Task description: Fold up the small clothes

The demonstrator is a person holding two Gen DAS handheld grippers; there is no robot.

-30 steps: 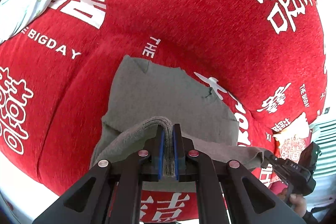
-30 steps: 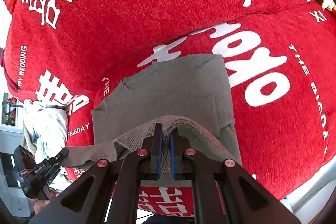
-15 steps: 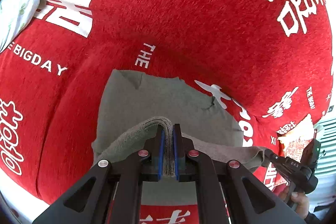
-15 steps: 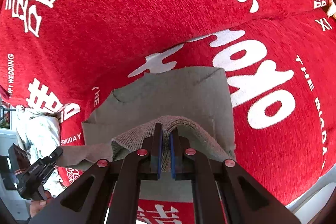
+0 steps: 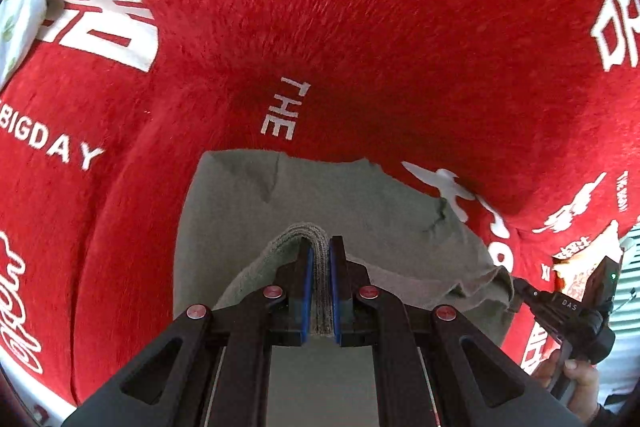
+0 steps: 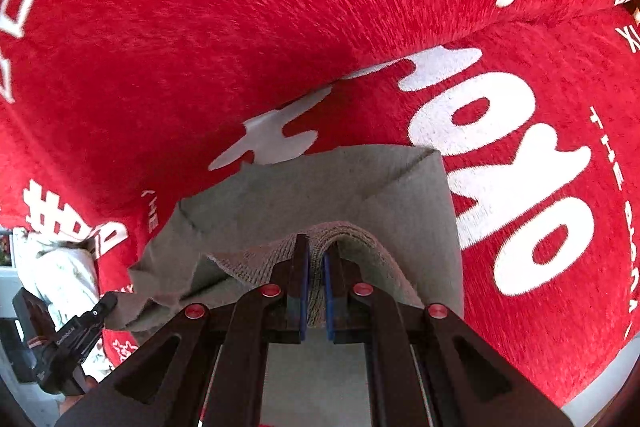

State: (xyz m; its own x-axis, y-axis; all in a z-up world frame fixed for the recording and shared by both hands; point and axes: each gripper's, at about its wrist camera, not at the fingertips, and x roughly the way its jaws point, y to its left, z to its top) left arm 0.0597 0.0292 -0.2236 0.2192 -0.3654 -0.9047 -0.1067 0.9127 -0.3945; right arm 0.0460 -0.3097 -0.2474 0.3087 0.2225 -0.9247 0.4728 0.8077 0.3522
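Note:
A small grey garment [image 5: 320, 195] lies on a red sofa cover with white lettering. Its near ribbed hem is lifted and doubled over the flat far part. My left gripper [image 5: 319, 247] is shut on the ribbed hem at one corner. My right gripper [image 6: 316, 251] is shut on the same hem at the other corner, above the grey garment [image 6: 320, 187]. Each view catches the other gripper at its edge: the right gripper [image 5: 520, 285] at lower right, the left gripper [image 6: 106, 301] at lower left, both pinching the cloth.
The red sofa cover [image 5: 360, 27] fills both views, with a crease between seat and back just beyond the garment. A pale patterned cloth [image 5: 16, 19] sits at far left. A white bundle [image 6: 60, 267] and a printed packet [image 5: 580, 267] lie at the sides.
Both grippers have carried the lifted hem lower and farther toward the sofa back. The red surface looks closer, and less flat grey cloth shows ahead of the hem.

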